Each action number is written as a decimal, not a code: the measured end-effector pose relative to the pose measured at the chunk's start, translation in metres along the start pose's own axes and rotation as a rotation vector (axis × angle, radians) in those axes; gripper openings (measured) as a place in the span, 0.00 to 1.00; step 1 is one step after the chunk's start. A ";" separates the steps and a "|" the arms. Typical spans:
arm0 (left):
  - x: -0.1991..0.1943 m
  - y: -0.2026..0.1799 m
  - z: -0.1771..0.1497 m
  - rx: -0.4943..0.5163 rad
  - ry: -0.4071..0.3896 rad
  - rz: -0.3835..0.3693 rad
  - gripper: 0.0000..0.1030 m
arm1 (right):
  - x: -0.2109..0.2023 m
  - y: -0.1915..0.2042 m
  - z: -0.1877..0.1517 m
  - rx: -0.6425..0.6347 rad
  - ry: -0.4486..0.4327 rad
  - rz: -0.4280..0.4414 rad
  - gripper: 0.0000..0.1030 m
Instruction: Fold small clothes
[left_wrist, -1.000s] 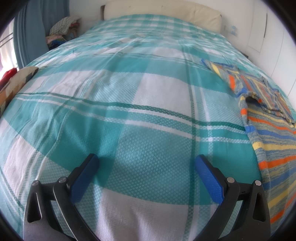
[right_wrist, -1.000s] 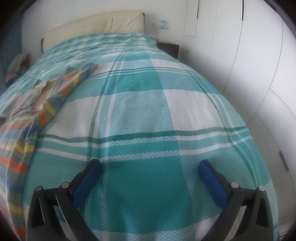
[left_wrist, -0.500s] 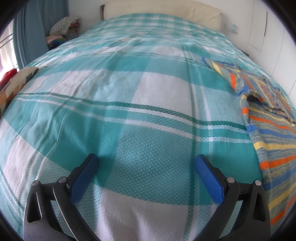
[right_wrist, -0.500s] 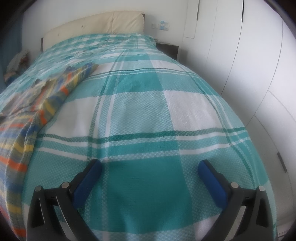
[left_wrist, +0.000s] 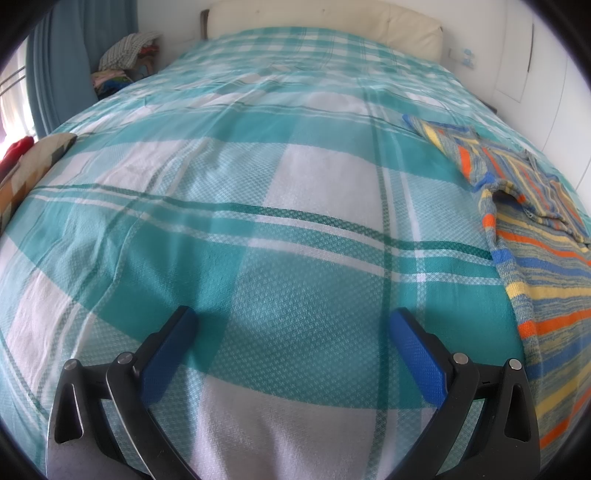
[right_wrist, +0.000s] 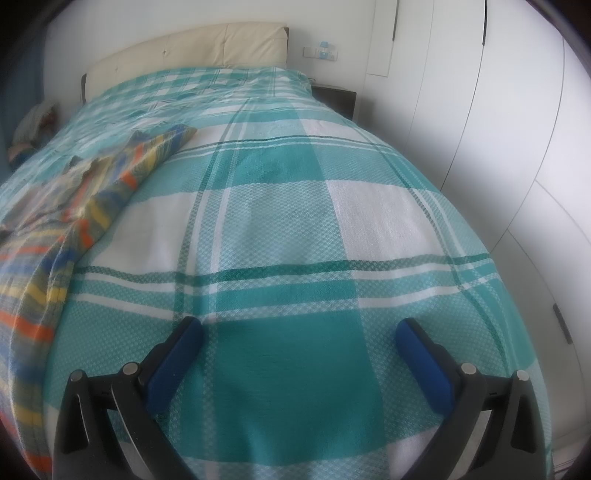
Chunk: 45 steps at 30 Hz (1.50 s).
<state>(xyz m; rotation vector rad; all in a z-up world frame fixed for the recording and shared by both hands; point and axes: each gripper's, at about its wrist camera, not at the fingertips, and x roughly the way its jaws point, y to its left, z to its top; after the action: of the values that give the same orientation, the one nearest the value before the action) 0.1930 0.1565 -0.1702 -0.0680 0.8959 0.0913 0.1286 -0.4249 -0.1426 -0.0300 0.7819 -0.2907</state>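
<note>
Seemingly early in the task. Left wrist view: a striped knit garment (left_wrist: 535, 236) lies on the checked bedspread (left_wrist: 258, 206), off to the right, partly spread, one sleeve or flap doubled over its top. Folding looks barely begun, if at all; most remains. No other small clothes on the bed itself, though a pile of fabric (left_wrist: 125, 55) sits on something beyond the far left corner, by the curtain (left_wrist: 62, 66). Left gripper (left_wrist: 291, 325) spread wide, blue pads well apart, nothing between them; it hangs over bare bedspread, apart from the garment. Whether the tips touch the cover I cannot tell.

Right wrist view: same garment (right_wrist: 74, 206) now at the left edge, running from mid-bed toward the near side, rumpled along its edge. Right gripper (right_wrist: 299, 332) likewise wide apart and empty, above plain bedspread (right_wrist: 295, 206), the garment off to its left. White wardrobe doors (right_wrist: 498, 110) along the right. Judging by position, the garment lies between the two grippers, neither engaged yet.
</note>
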 end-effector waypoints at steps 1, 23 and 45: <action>0.000 0.000 0.000 0.000 0.000 0.000 1.00 | 0.000 0.000 0.000 0.000 0.000 0.000 1.00; -0.101 -0.039 -0.052 0.112 0.160 -0.407 0.96 | -0.086 -0.021 -0.011 0.046 0.130 0.385 0.96; -0.156 -0.060 -0.093 0.200 0.389 -0.531 0.42 | -0.136 0.052 -0.108 -0.052 0.386 0.621 0.74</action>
<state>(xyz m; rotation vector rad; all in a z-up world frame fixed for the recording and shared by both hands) 0.0300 0.0794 -0.1049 -0.1378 1.2430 -0.5223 -0.0251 -0.3302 -0.1326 0.2232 1.1374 0.3244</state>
